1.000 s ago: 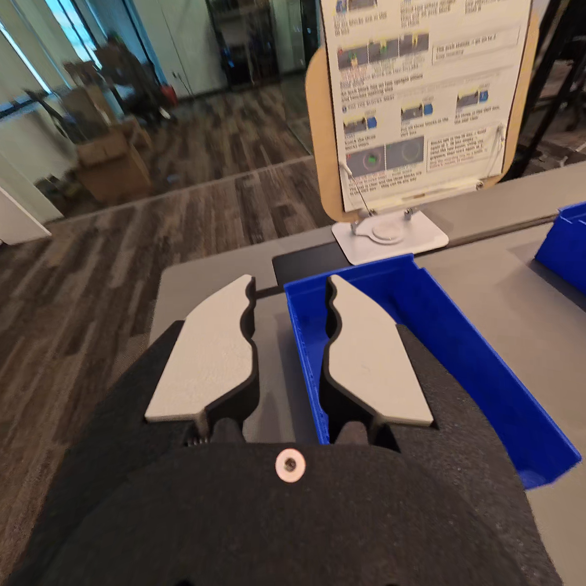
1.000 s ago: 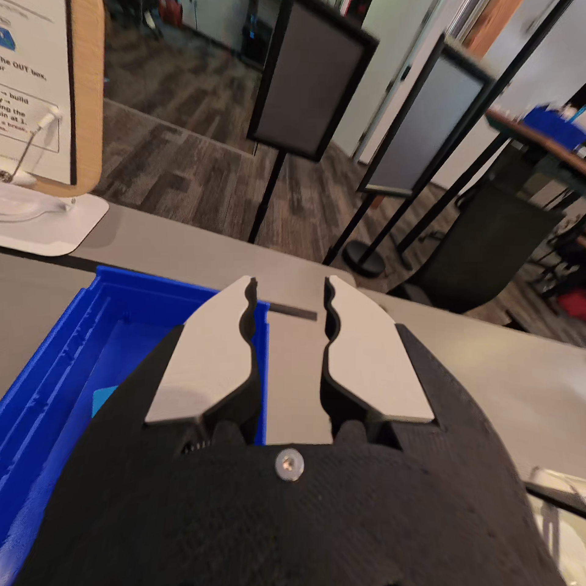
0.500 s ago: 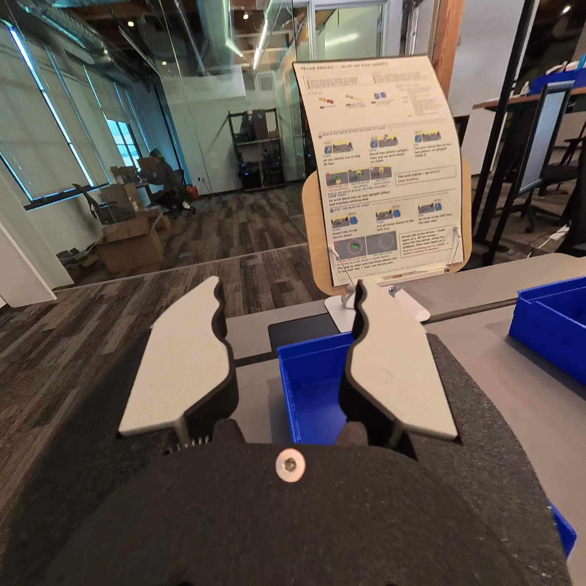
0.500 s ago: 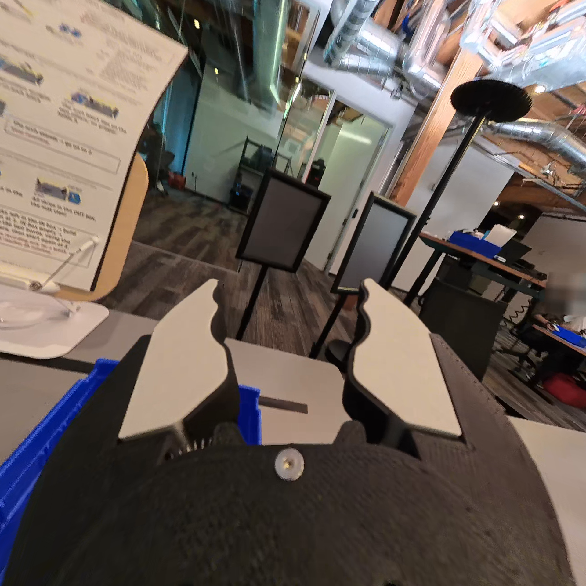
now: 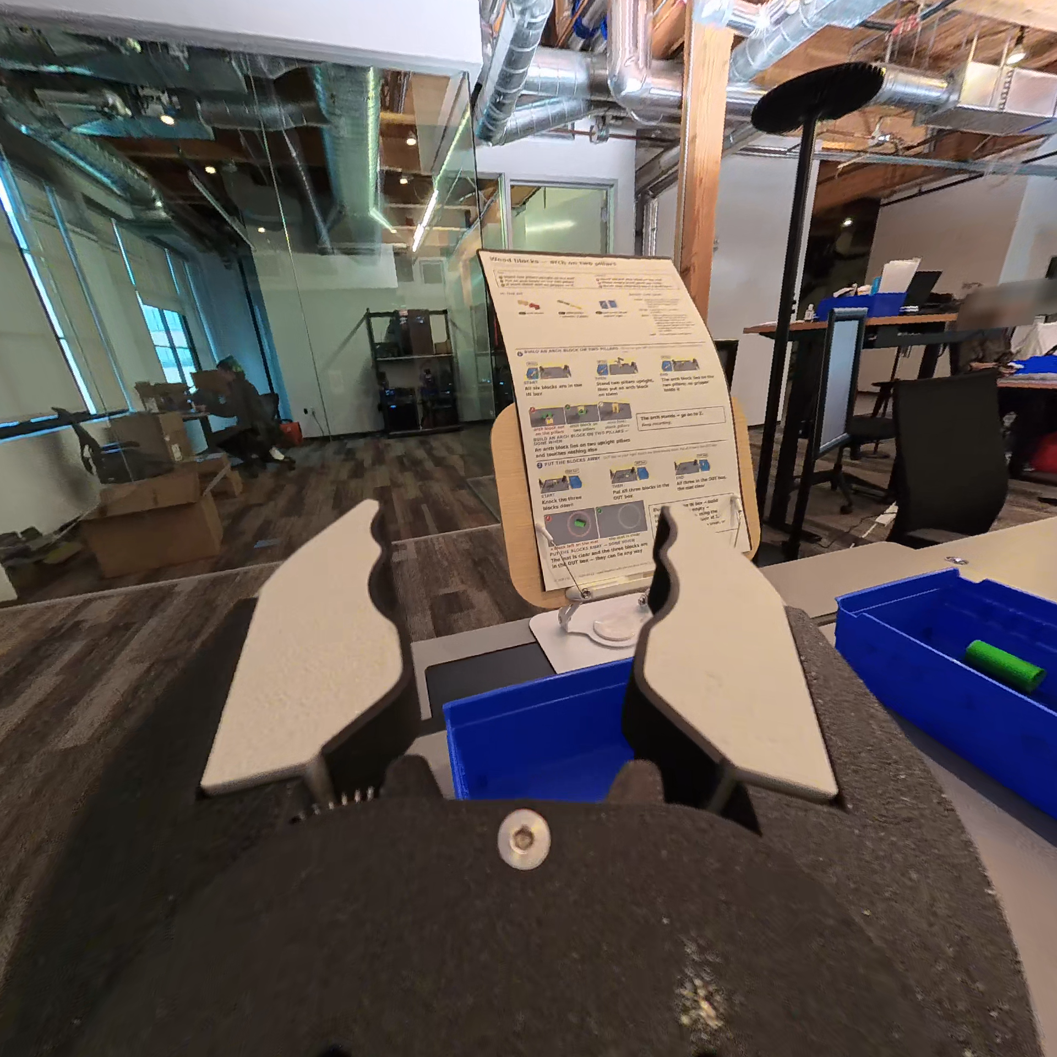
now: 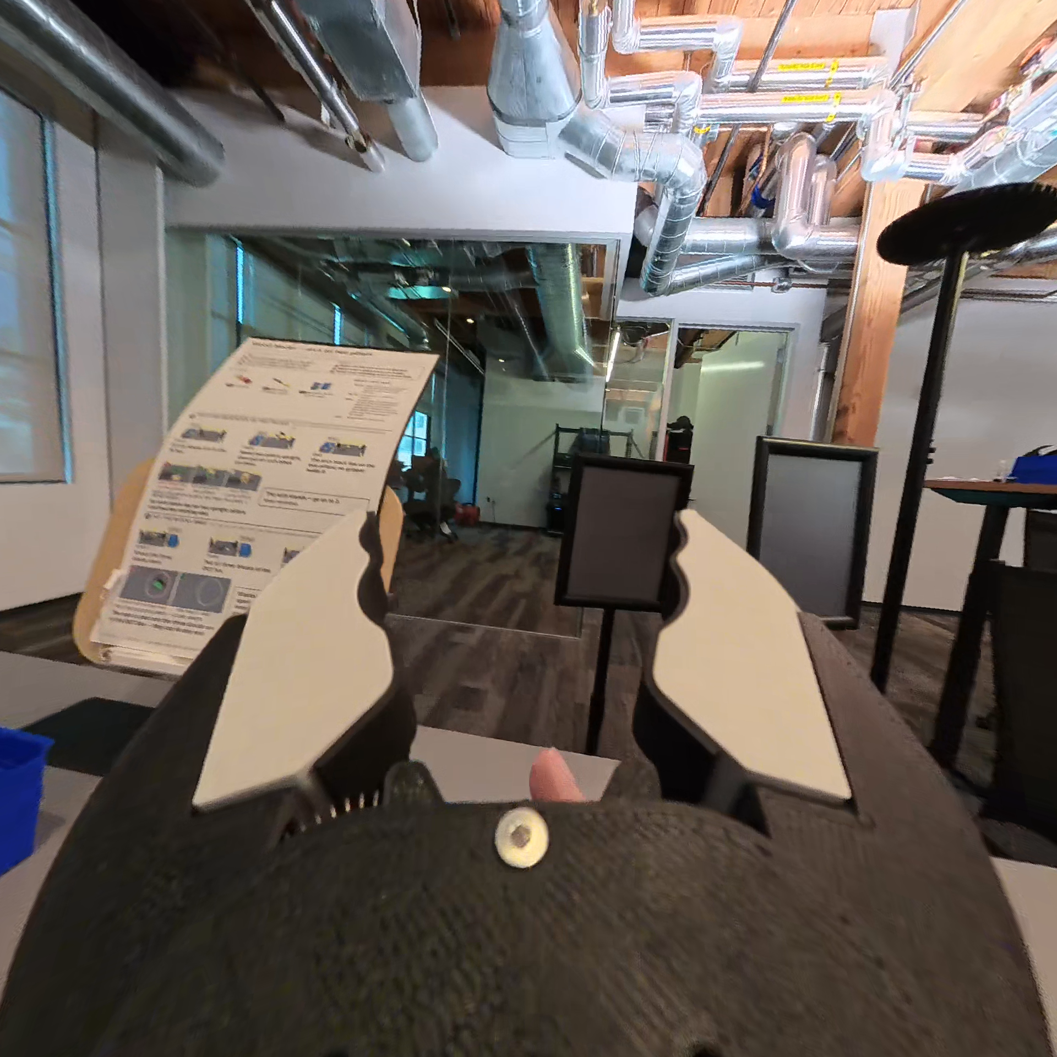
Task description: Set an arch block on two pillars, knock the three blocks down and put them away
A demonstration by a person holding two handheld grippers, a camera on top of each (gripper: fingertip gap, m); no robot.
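Nearest the left wrist camera, the left gripper (image 5: 517, 515) is raised and level, its two pale fingers (image 5: 309, 663) spread wide apart with nothing between them. Just beyond those fingers, low in the gap, sits the near blue bin (image 5: 532, 738); only its end wall and a little of its inside show, so what it holds cannot be told. Right of that bin, apart from it on the grey table (image 5: 915, 557), stands a second blue bin (image 5: 892, 646), and a green cylinder block (image 5: 1004, 672) lies on its side inside it. No other blocks show in either view. Behind the near bin, a black mat (image 5: 486, 666) lies flat on the table, and right of the mat a white stand base (image 5: 589, 632) carries a wooden board with a printed instruction sheet (image 5: 612, 412) curving up from it.

Close to the right wrist camera, the right gripper (image 6: 520, 523) also points level across the room, its fingers (image 6: 312, 658) wide apart and empty. A fingertip (image 6: 552, 782) of the person's hand shows at the base of the gap. Left of this gripper, a blue bin corner (image 6: 17, 789) peeks in at the frame edge, with the instruction sheet (image 6: 274, 486) behind it. Past the table edge stand two dark framed sign panels (image 6: 623, 549) on poles, then wood-plank flooring (image 6: 497, 566) and glass office walls.
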